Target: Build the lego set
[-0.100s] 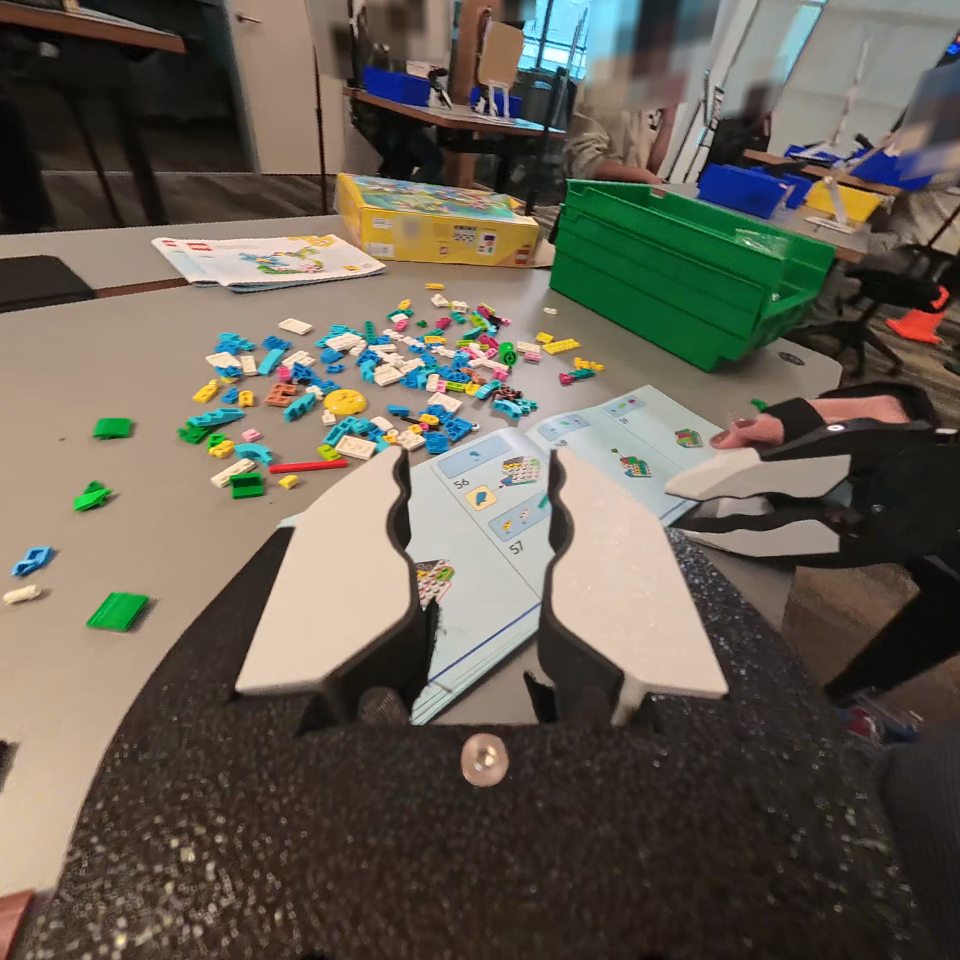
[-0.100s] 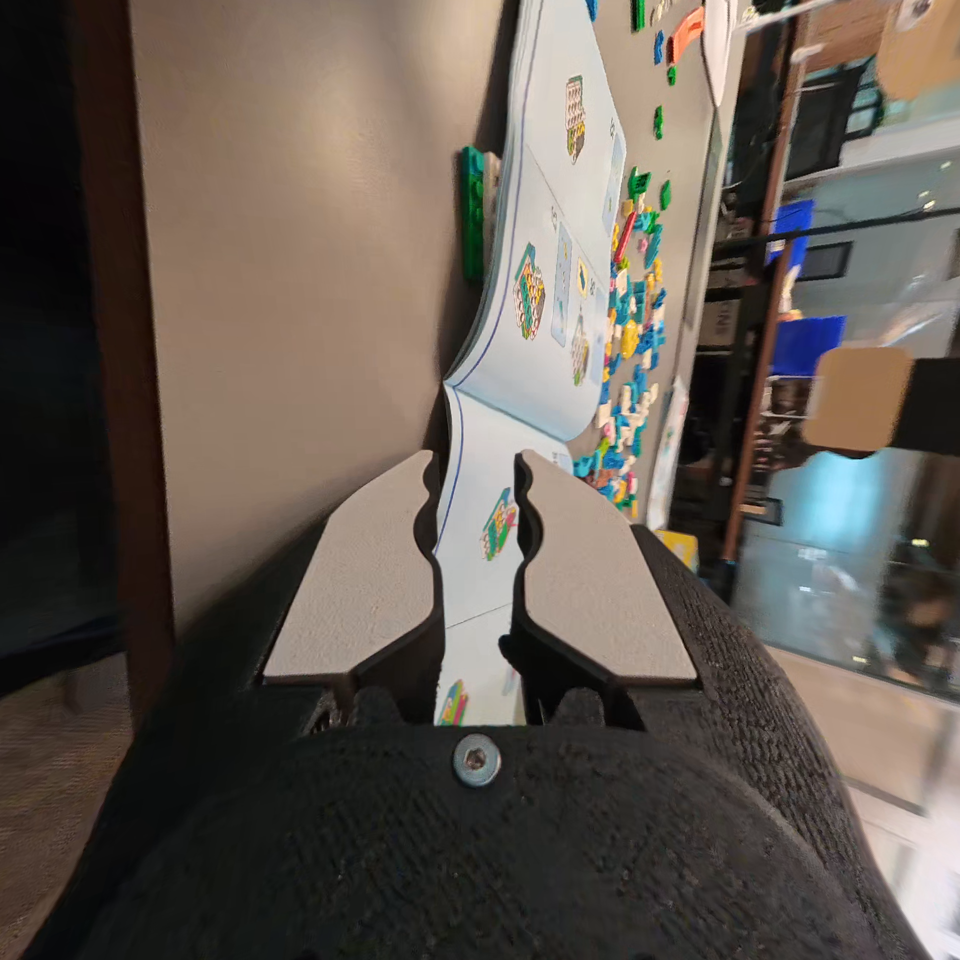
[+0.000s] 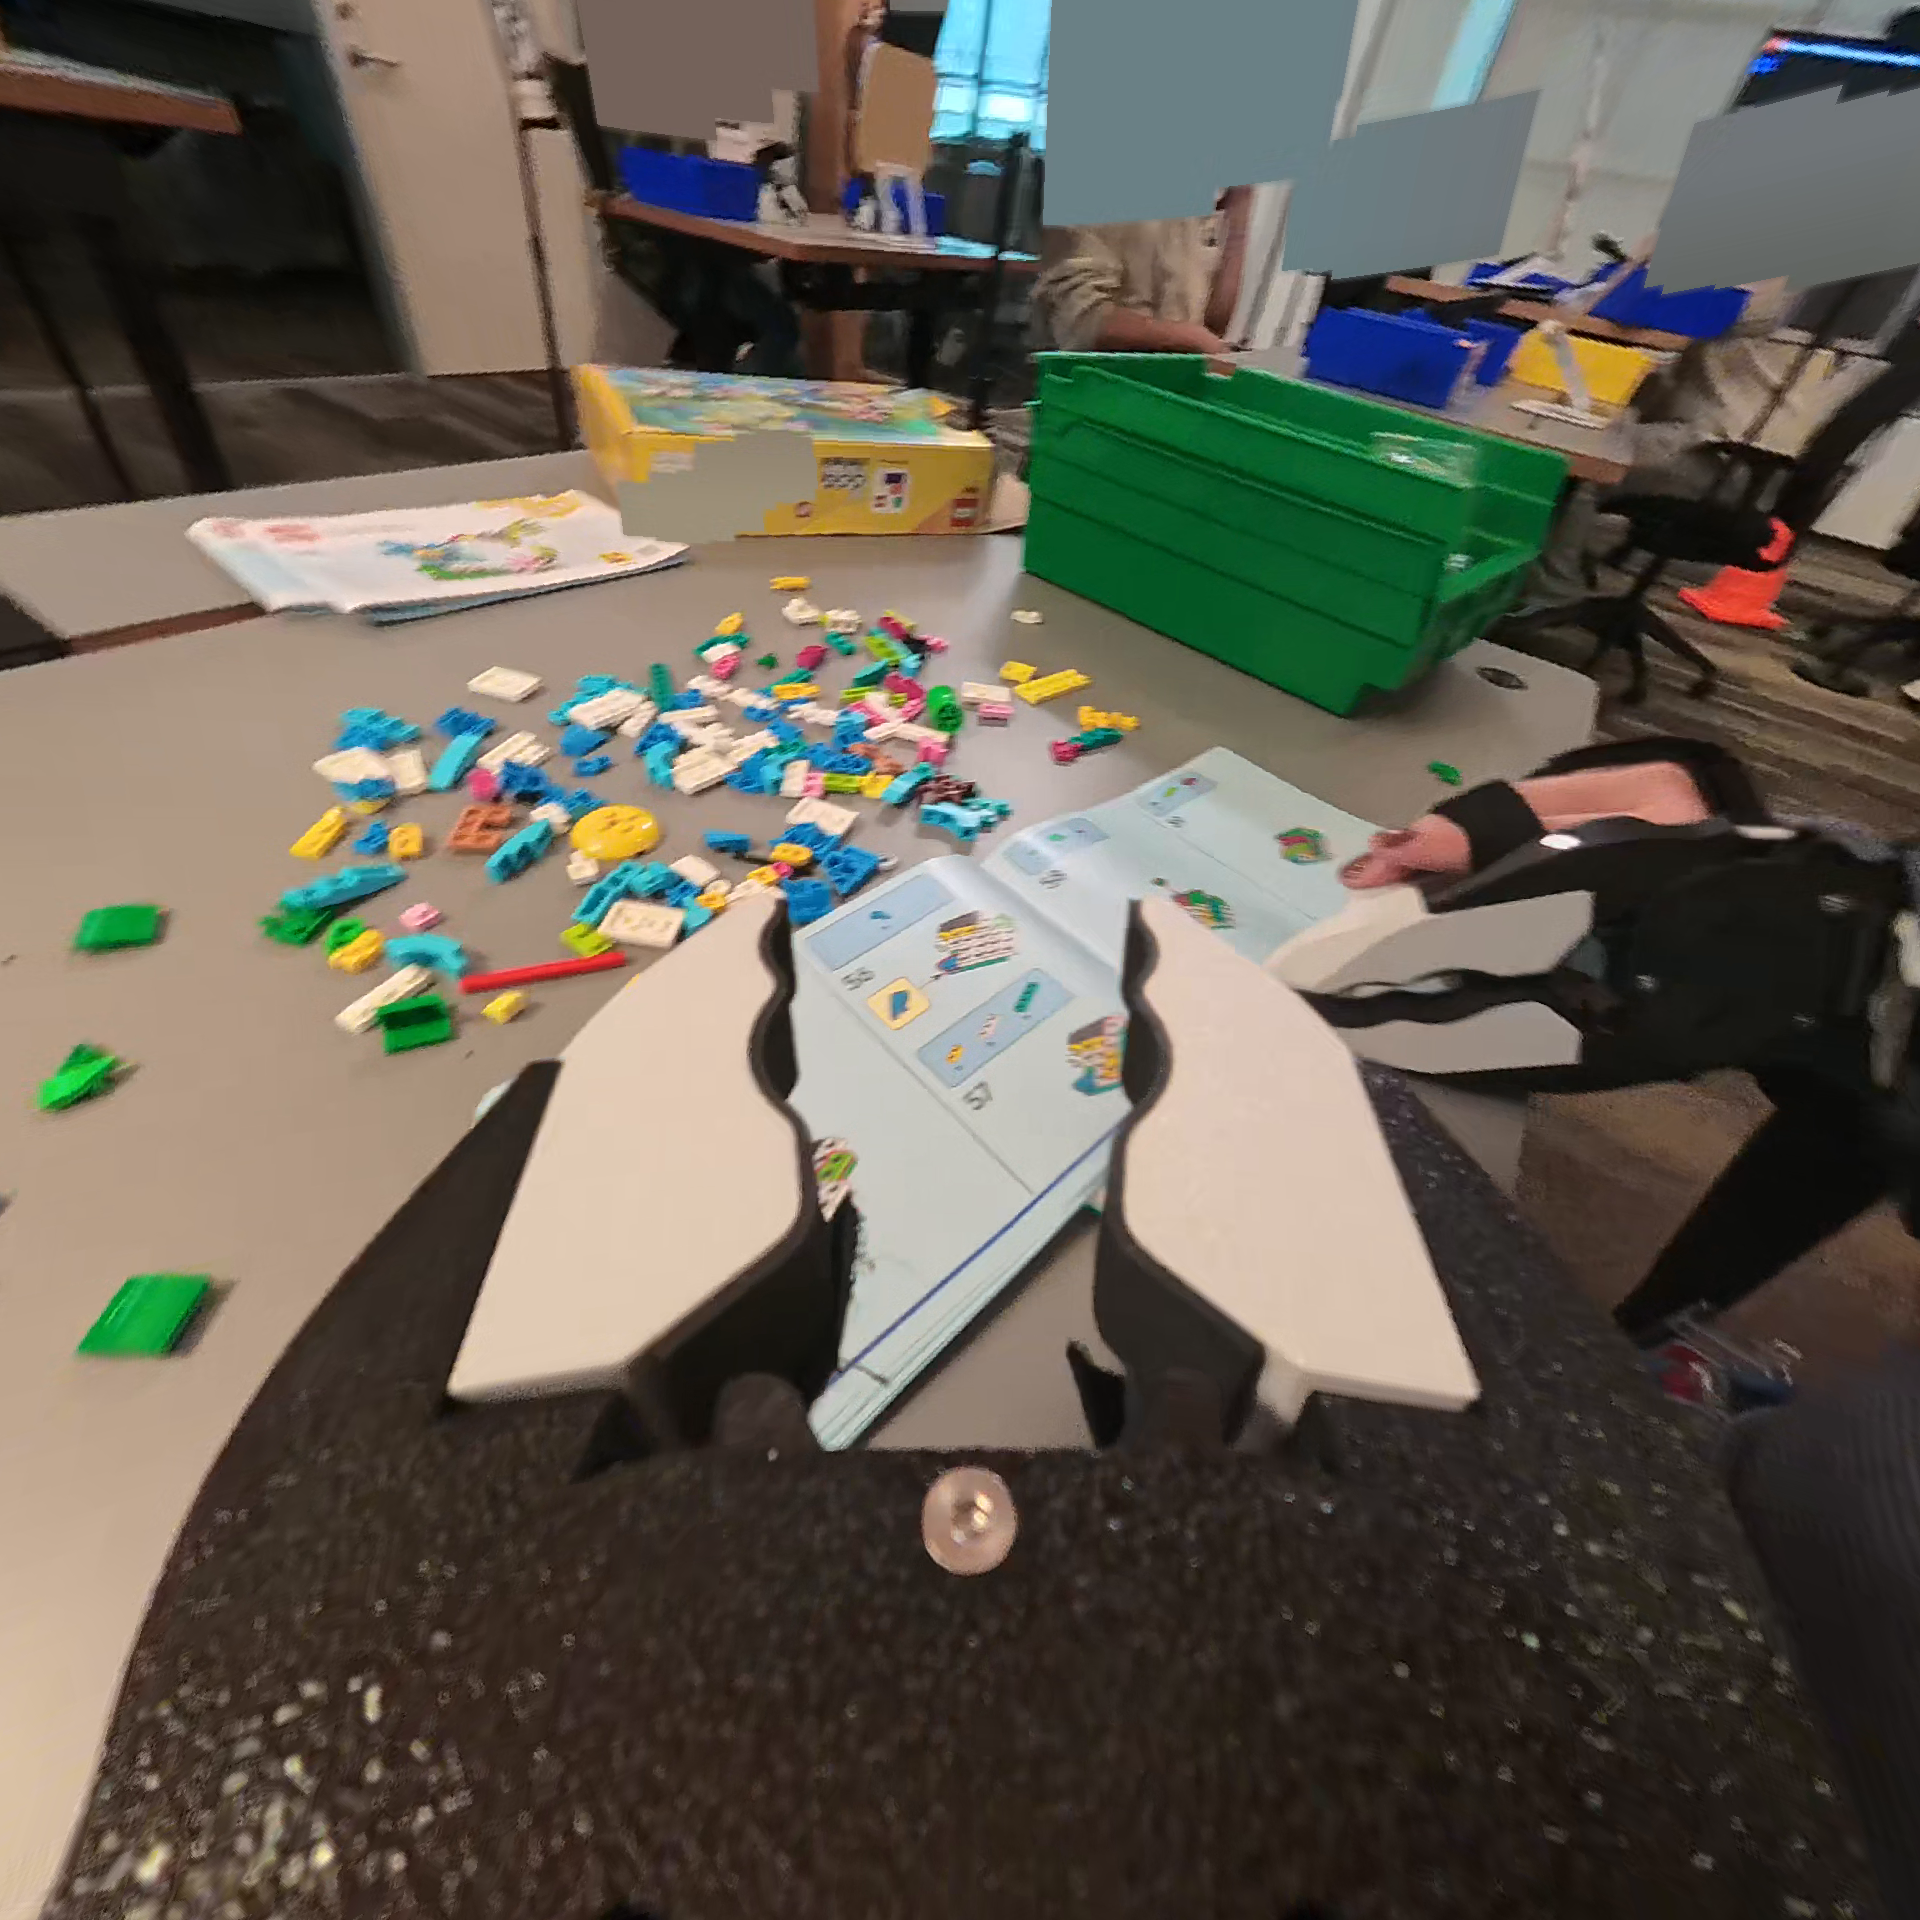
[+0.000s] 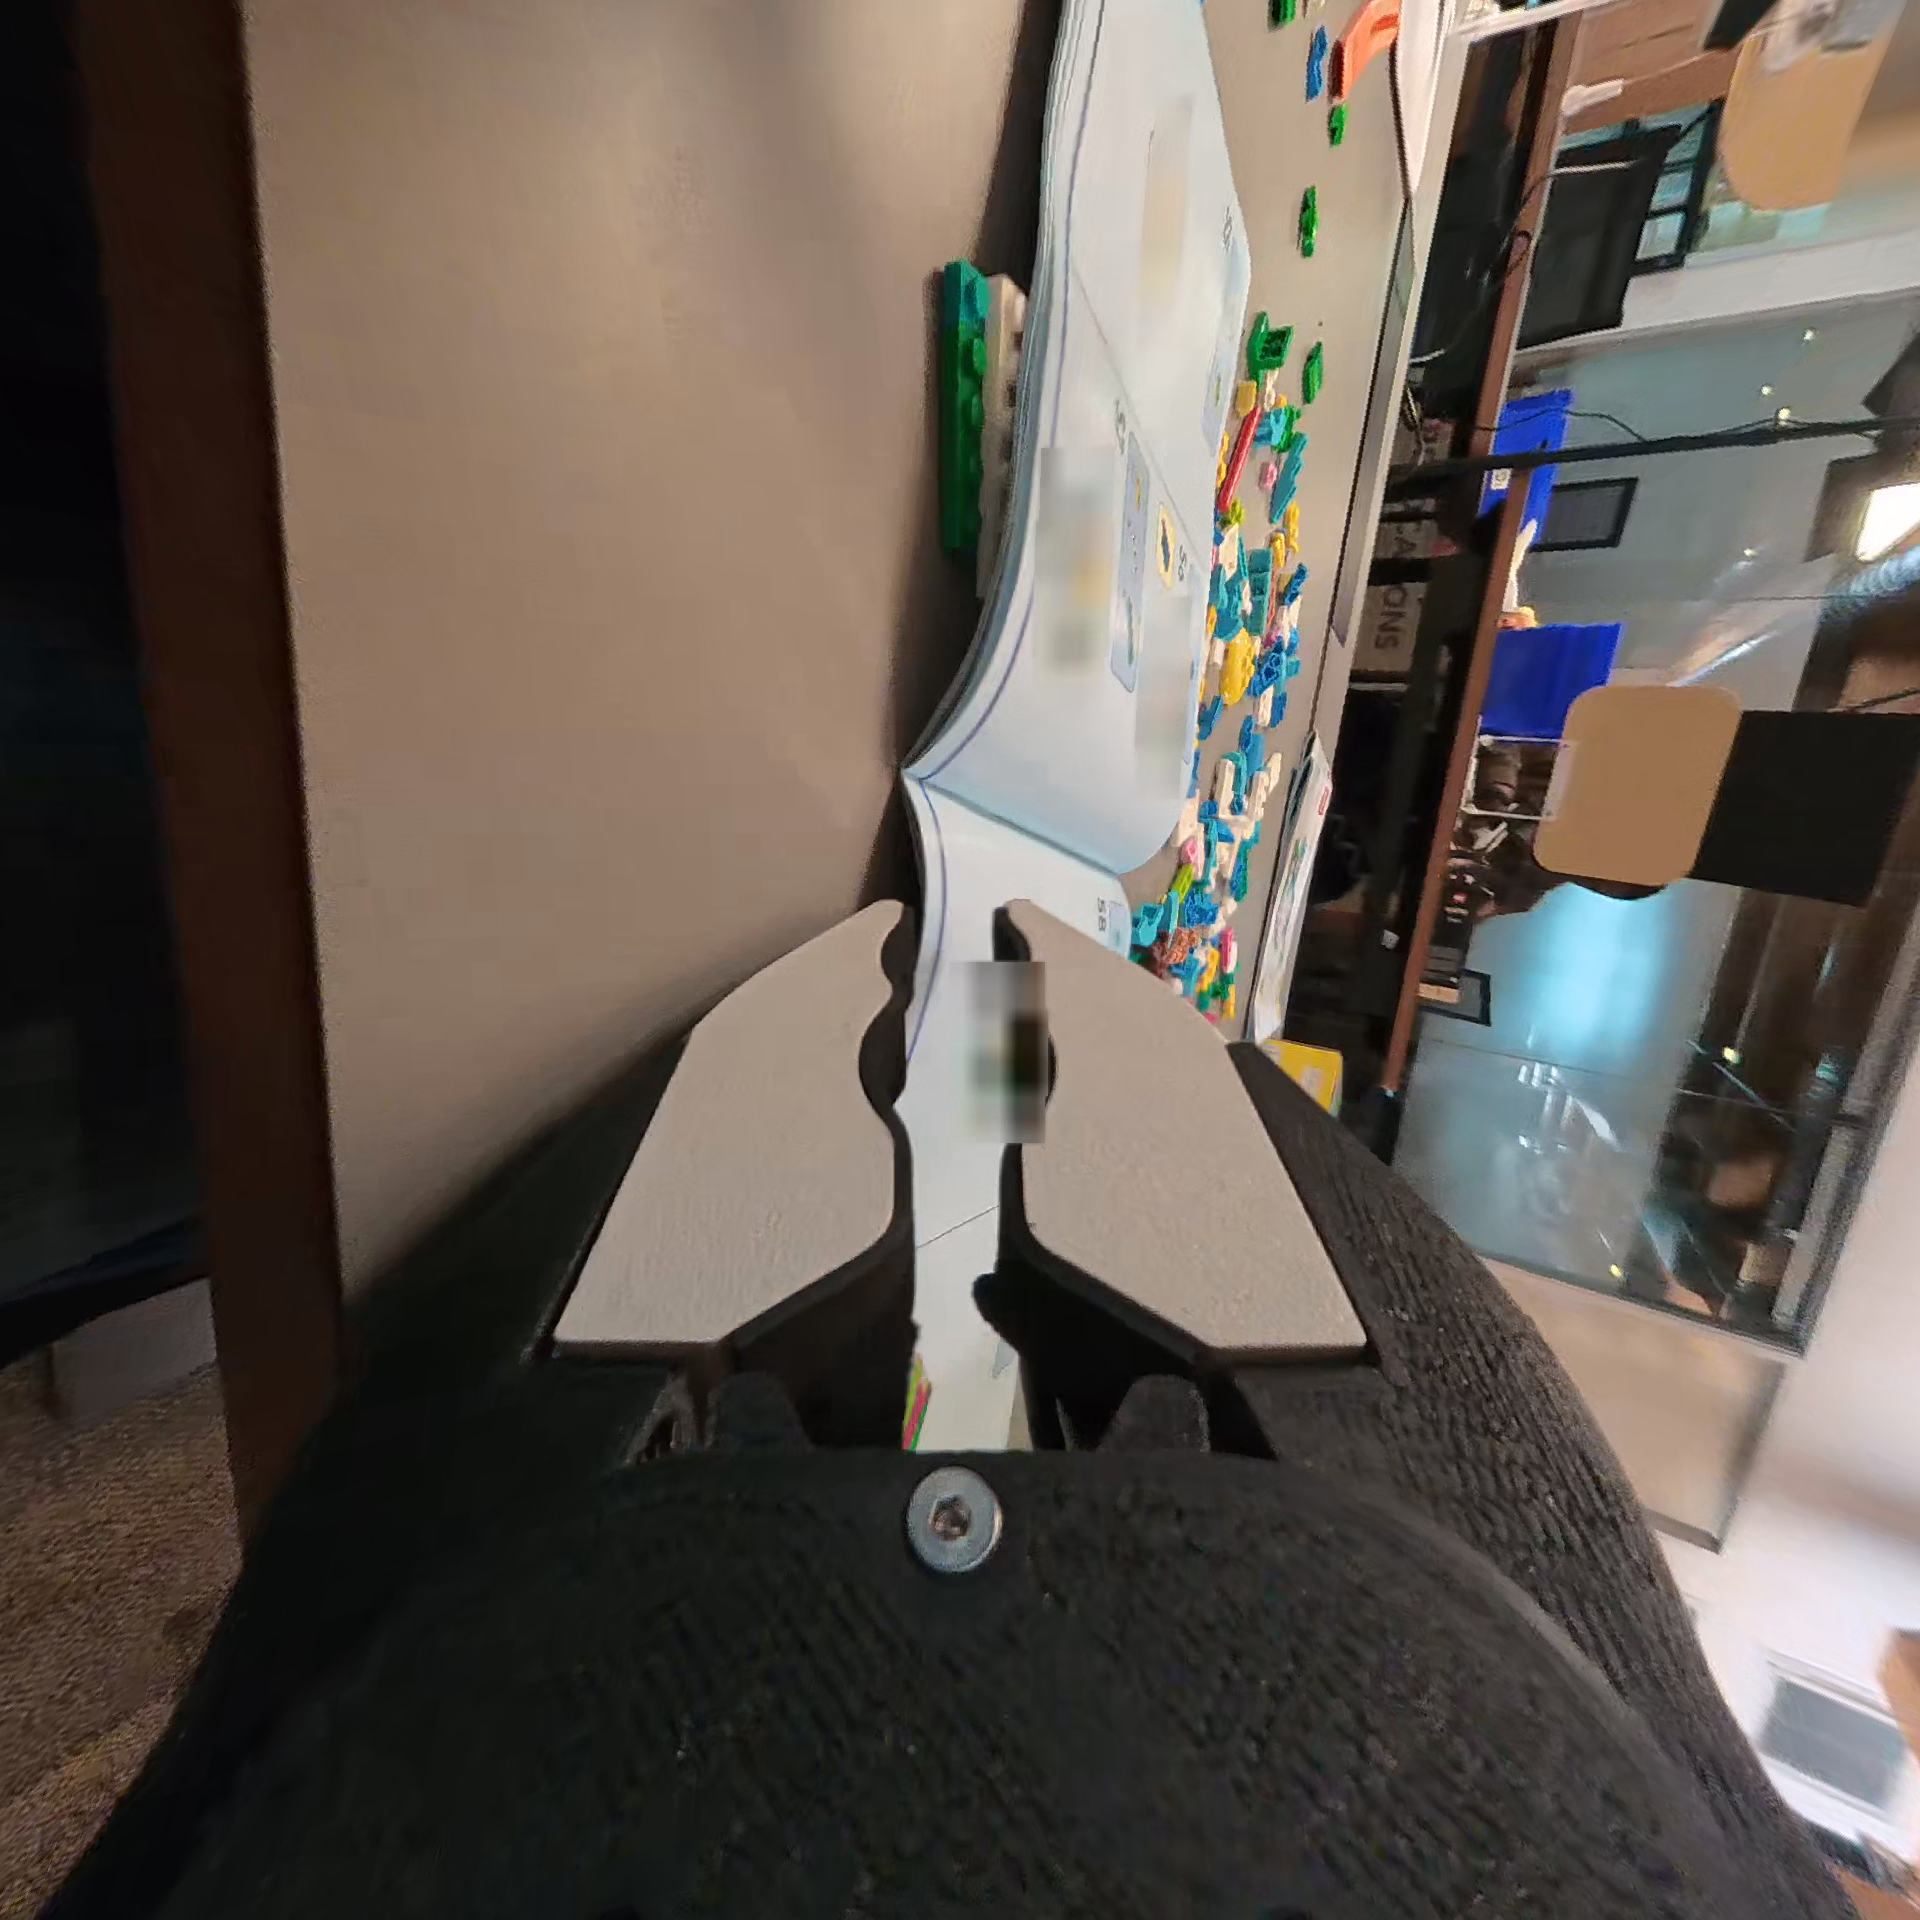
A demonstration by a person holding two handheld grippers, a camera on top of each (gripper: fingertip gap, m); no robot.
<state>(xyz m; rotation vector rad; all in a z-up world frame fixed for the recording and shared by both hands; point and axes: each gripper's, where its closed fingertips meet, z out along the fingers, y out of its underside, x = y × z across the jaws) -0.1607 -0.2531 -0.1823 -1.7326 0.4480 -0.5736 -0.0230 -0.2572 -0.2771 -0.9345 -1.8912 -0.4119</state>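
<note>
An open instruction booklet [image 3: 987, 1029] lies on the grey table [image 3: 260, 1164], just in front of a loose pile of small lego pieces [image 3: 675, 769]. My left gripper [image 3: 956, 935] hovers above the booklet's left page, open and empty. My right gripper [image 3: 1351, 987] reaches in from the table's right edge, rolled on its side. In the right wrist view the right gripper [image 4: 954, 925] has its jaws only narrowly apart, with the raised right page of the booklet [image 4: 1091, 675] between them. A green plate with white bricks [image 4: 961, 416] lies partly under the booklet.
A stack of green bins [image 3: 1247, 540] stands at the back right, with a yellow lego box [image 3: 790, 457] and more booklets [image 3: 416, 551] behind the pile. Loose green plates [image 3: 145, 1314] lie at the left. The hand on the right gripper [image 3: 1392, 857] touches the page. Some 15 cm of space lies between my two pairs of fingers.
The right gripper's jaws have narrowed around the booklet page. The left gripper has barely moved.
</note>
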